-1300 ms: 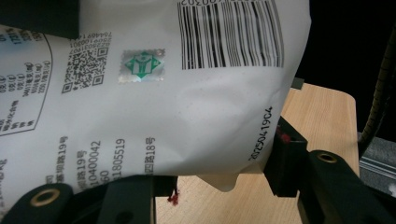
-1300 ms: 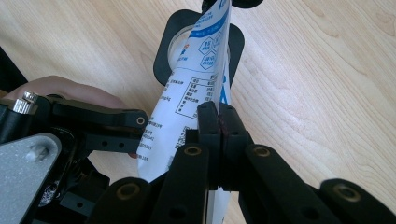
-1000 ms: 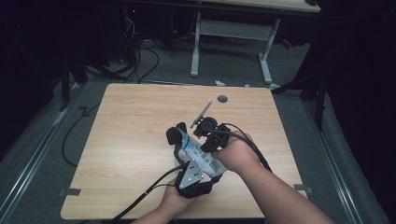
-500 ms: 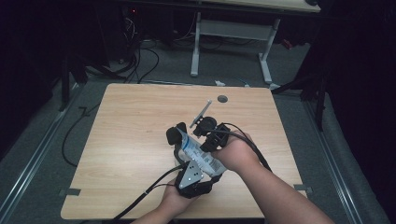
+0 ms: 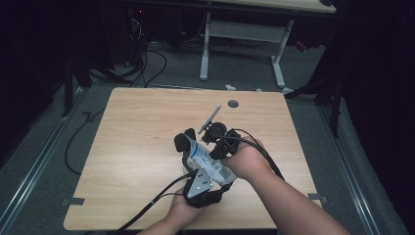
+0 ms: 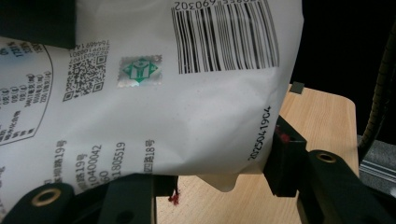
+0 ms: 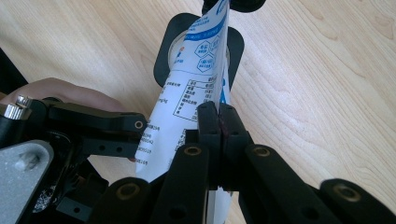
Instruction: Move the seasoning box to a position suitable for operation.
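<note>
A white pouch (image 5: 205,161) with blue print and a barcode is held up between both grippers over the table's front middle. My left gripper (image 5: 195,164) comes from below; its jaws sit against both sides of the pouch's (image 6: 187,102) lower body, left gripper (image 6: 215,184). My right gripper (image 7: 218,122) is shut on the pouch's (image 7: 191,79) thin side edge, and in the high view the right gripper (image 5: 214,147) reaches in from the right. The pouch's top end is hidden behind a black part.
A black rounded block (image 7: 163,51) with a pale centre lies on the wooden table (image 5: 137,127) just behind the pouch, also seen as the black block (image 5: 182,143). A round grommet (image 5: 233,104) sits near the far edge. Cables trail off the front edge.
</note>
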Demonstrator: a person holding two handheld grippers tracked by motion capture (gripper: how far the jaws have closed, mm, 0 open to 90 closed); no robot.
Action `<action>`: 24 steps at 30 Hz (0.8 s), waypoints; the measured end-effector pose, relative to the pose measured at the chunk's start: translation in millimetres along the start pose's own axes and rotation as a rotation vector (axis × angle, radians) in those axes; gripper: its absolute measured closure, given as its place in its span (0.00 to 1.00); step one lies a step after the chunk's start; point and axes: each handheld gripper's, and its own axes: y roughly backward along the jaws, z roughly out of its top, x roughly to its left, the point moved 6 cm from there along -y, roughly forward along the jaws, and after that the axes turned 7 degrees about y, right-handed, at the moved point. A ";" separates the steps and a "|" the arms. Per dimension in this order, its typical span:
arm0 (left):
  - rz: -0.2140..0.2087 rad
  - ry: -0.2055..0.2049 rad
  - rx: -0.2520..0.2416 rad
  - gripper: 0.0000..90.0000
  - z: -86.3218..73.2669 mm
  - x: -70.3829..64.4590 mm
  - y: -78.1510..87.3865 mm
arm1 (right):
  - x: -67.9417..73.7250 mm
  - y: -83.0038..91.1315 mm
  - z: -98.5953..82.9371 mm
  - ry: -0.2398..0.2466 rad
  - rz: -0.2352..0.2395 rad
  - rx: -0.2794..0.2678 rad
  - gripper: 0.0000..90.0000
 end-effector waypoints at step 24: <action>0.003 -0.003 -0.007 0.61 1.7 0.1 0.5 | 0.6 1.1 1.4 -0.006 0.002 0.008 1.00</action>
